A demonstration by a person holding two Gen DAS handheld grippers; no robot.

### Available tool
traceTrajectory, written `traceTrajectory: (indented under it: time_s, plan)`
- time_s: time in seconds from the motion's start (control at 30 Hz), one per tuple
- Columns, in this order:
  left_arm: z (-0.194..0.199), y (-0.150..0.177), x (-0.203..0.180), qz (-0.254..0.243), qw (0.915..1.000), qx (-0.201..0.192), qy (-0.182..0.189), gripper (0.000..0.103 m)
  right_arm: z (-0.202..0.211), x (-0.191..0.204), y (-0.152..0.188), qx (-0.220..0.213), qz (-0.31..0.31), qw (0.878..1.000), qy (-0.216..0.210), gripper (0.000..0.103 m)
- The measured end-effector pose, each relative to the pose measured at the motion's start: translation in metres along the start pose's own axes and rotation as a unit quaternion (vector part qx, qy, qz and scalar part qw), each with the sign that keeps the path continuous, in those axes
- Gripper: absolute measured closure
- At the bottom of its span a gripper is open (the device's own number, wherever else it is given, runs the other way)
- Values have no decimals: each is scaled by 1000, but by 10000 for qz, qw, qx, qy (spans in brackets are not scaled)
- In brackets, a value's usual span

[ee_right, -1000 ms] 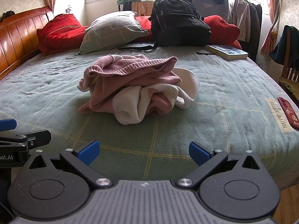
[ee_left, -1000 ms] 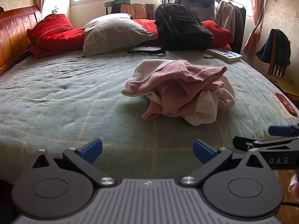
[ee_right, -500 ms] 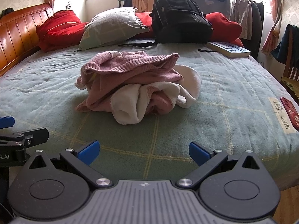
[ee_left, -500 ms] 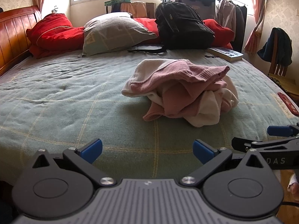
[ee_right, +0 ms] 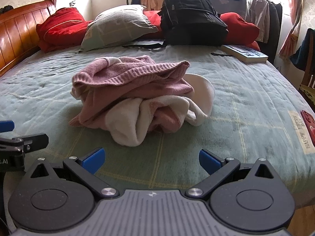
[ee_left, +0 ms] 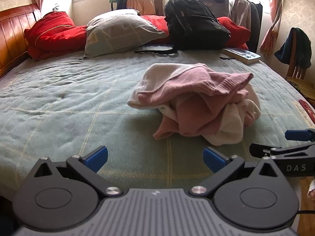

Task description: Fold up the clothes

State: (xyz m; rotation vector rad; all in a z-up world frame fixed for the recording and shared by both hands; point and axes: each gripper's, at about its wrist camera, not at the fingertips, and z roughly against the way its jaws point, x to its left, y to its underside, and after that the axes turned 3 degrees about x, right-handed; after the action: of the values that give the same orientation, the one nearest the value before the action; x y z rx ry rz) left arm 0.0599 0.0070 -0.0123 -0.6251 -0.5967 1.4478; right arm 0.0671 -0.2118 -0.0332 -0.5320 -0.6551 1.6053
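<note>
Pink-and-cream sweater [ee_left: 198,102] crumpled in heap mid-bed, toward foot edge, on green checked blanket [ee_left: 69,102]. Left gripper [ee_left: 155,158] at foot edge, spread wide, holding nothing, short of heap. Right gripper [ee_right: 150,158] beside it, also wide, holding nothing. Grey pillow [ee_right: 118,27], black backpack [ee_right: 193,17], book [ee_right: 246,53] along far edge.

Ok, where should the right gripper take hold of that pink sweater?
I'd grip the ribbed hem lying across the top of the sweater, coming in low from the near side. That edge sticks up free of the crumpled heap, so the open right gripper could likely pinch it alone.
</note>
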Motion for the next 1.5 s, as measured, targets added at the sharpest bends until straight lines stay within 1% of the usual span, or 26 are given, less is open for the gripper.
traceTrajectory:
  time_s: [0.2,0.33,0.5,0.77,0.83,0.97,1.07,1.2,1.3,1.5]
  plan:
    - [-22,-21,3,-72,9999,117,-66,1,-18,-6,-17,99,30,9999,45,0]
    - [-33,-32,1,-181,9997,174,-67,1,-24,-9,-28,91,17,10000,37,0]
    - [-46,-44,-4,-272,9993,249,-67,1,-36,-18,-41,104,-66,9999,-18,0]
    - [-66,-58,-13,-411,9986,325,-14,1,-60,-17,-61,127,118,9997,-188,0]
    - [-69,-61,-14,-457,9985,291,-1,1,-67,-18,-64,152,130,9993,-309,0]
    - [-73,-63,-13,-540,9984,50,148,1,-77,-23,-68,172,140,9985,-507,0]
    - [-80,-67,-10,-557,9976,145,392,1,-80,-26,-70,183,214,9979,-578,0]
    - [-81,-78,-3,-628,9973,66,370,1,-72,-28,-71,87,370,9971,-658,0]
    - [-81,-89,1,-721,9969,-36,321,1,-64,-30,-74,-54,515,9967,-625,0]
    - [-89,-120,13,-689,9967,-322,285,1,-61,-33,-79,-115,658,9959,-617,0]
